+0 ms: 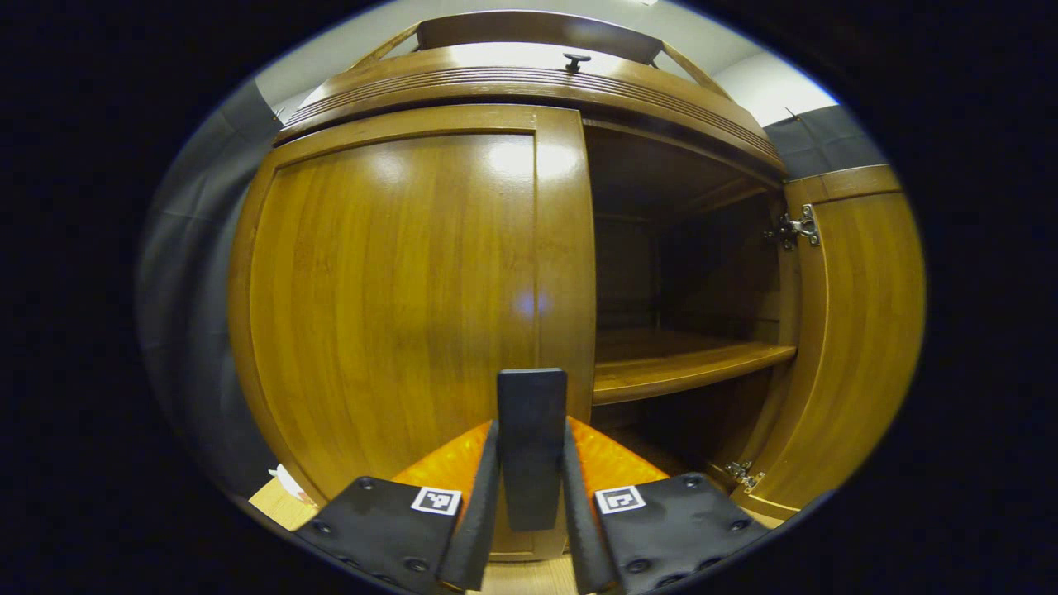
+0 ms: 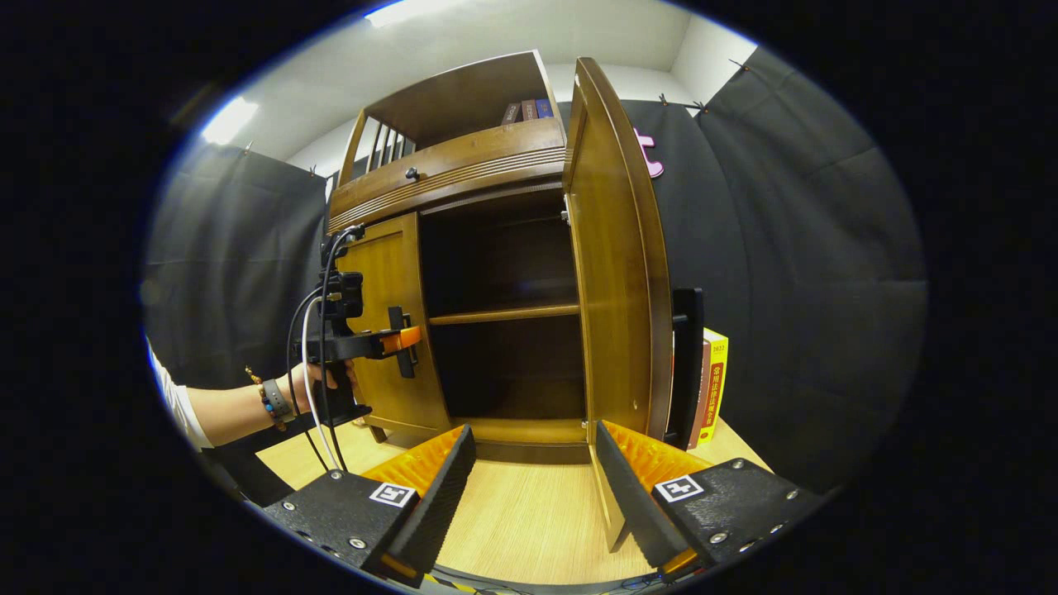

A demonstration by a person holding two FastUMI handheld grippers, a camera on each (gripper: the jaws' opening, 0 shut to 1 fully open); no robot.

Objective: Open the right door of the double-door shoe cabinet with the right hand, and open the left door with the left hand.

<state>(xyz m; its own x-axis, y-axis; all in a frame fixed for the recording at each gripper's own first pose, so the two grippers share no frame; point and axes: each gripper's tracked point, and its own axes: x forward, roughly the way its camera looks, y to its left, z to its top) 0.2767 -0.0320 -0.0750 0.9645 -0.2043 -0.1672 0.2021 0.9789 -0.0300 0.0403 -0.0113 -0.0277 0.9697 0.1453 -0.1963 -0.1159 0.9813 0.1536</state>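
Left claw (image 1: 531, 463) clamped on the dark handle (image 1: 531, 430) at the left door's (image 1: 397, 306) free edge, door closed dead ahead. Right claw (image 2: 529, 487) spread, empty; right door (image 2: 616, 281) swung open just ahead, possibly brushing one finger. Stiff hinged wood, likely light: pull by handle.

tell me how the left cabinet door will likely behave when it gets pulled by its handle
The left door looks like a rigid wooden panel, so it probably swings rather than flexes. The open right door hangs on metal hinges, so the left likely pivots at its outer edge. The handle sits between the left gripper jaws, which may slip.
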